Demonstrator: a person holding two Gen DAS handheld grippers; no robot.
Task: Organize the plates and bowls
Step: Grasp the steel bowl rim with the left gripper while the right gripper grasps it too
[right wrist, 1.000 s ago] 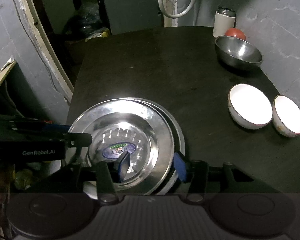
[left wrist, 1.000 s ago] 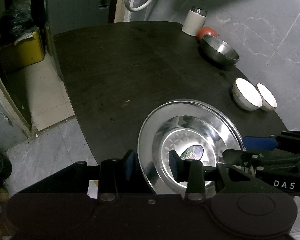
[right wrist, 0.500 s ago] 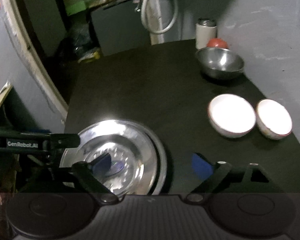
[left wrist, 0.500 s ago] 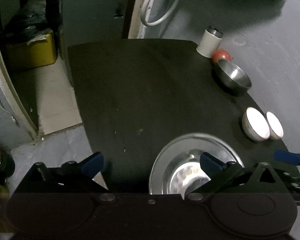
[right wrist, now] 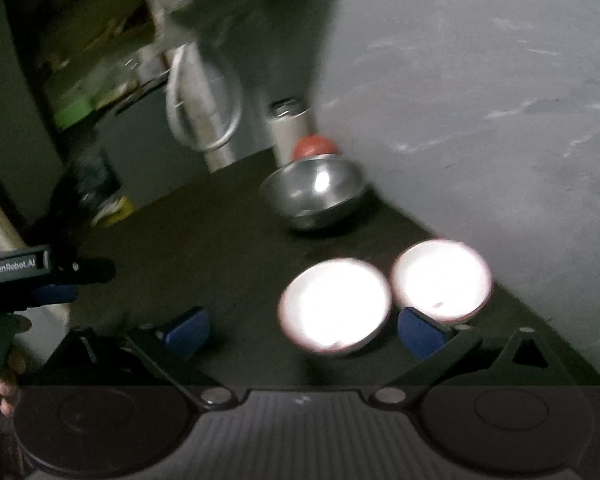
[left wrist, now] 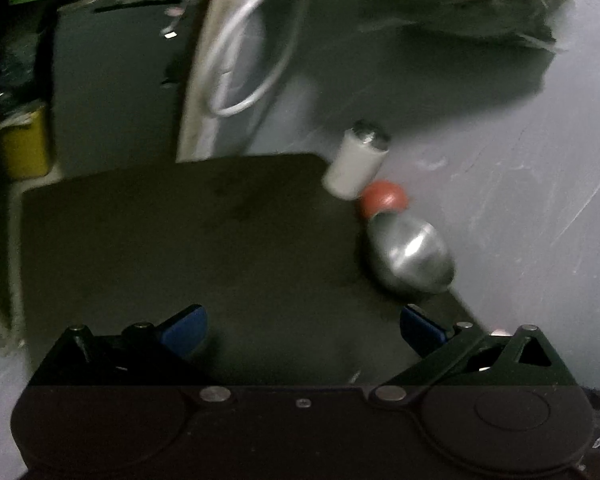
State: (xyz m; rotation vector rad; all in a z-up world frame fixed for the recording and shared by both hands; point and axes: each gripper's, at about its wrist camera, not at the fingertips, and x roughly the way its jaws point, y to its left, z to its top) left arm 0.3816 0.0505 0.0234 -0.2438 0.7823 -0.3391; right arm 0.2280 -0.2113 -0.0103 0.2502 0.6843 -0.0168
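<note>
Right wrist view: right tongs (right wrist: 302, 330) were spreading, empty, near two white bowls (right wrist: 335, 305) side by side, mouths up; left tongs (left wrist: 302, 330) gaped wide, steel bowl (left wrist: 410, 258) at two o'clock.

White bowls (right wrist: 334, 306), silver bowl (right wrist: 314, 192), black table (right wrist: 220, 248).

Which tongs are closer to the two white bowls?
Right. The right tongs are wide open and nearly at the white bowls, the nearer bowl between the fingers. The left tongs are off at the table's far left edge, open, holding nothing.
</note>
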